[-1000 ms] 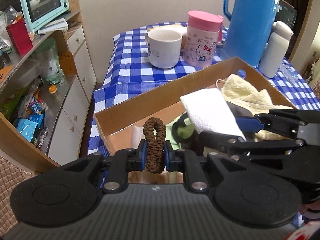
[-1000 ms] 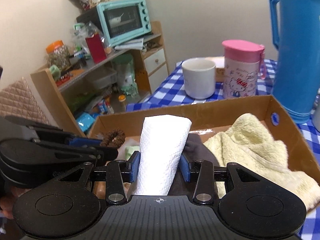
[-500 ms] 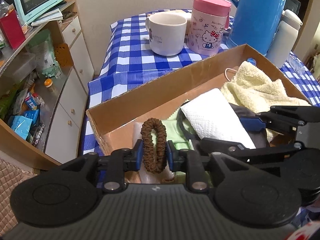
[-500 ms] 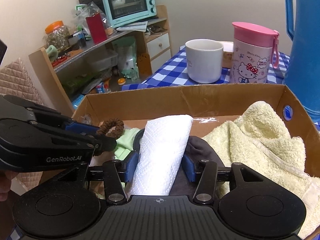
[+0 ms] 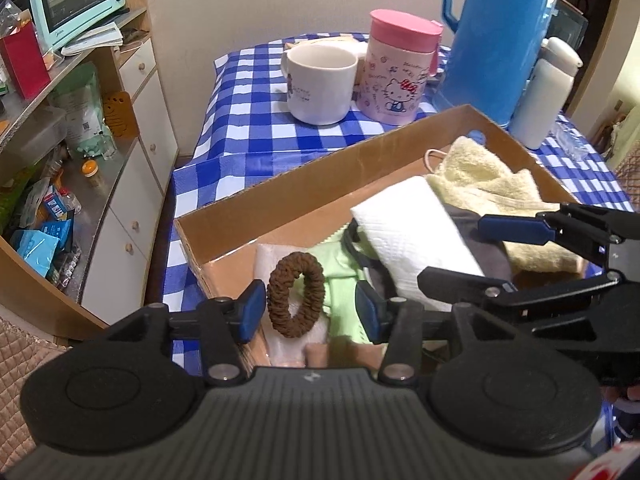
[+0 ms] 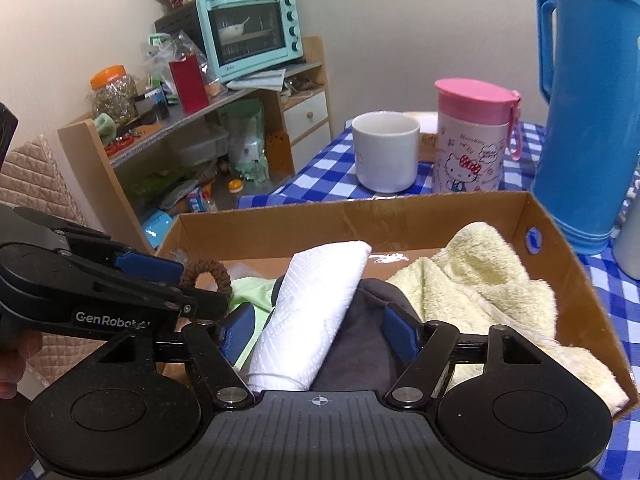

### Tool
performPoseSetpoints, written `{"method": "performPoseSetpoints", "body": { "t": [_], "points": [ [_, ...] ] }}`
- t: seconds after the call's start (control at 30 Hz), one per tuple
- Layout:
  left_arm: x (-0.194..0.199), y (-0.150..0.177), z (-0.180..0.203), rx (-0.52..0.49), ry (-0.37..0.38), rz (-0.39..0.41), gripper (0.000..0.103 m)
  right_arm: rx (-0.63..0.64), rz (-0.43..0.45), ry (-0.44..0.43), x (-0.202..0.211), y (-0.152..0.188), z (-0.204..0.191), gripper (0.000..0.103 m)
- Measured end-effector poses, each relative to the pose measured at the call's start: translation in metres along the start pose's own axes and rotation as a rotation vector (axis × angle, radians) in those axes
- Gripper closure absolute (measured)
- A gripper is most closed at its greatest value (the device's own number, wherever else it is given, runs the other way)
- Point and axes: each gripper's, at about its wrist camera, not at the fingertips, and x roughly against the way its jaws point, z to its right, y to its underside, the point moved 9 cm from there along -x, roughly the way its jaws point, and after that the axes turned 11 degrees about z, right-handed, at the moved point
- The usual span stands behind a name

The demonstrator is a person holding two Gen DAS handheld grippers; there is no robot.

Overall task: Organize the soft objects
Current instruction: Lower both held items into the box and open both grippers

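Observation:
A cardboard box (image 5: 304, 184) sits on the checked table. My left gripper (image 5: 310, 306) is open over its near left corner. A brown hair scrunchie (image 5: 295, 294) leans by the left finger, on white tissue and a green cloth (image 5: 340, 276). My right gripper (image 6: 318, 326) is open over the box (image 6: 352, 220). A folded white paper towel (image 6: 316, 312) lies between its fingers on a dark grey cloth (image 6: 360, 344). A pale yellow towel (image 6: 480, 280) fills the box's right side. The scrunchie (image 6: 208, 272) also shows in the right wrist view.
Behind the box stand a white mug (image 5: 320, 84), a pink Hello Kitty cup (image 5: 398, 66), a blue jug (image 5: 500, 36) and a white bottle (image 5: 544, 92). A wooden shelf with a mint toaster oven (image 6: 248, 34) and clutter stands to the left of the table.
Both grippers lowered into the box and opened. The left let go of the scrunchie, the right let go of the paper towel; both items now rest in the box.

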Motion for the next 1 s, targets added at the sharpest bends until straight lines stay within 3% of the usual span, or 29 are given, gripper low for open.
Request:
{"method": "performPoseSetpoints", "body": {
  "t": [1.0],
  "points": [
    [0.116,0.016,0.04,0.035,0.035,0.041,0.058,-0.132,0.067,0.065,0.132,-0.001,-0.012,0.032]
  ]
}}
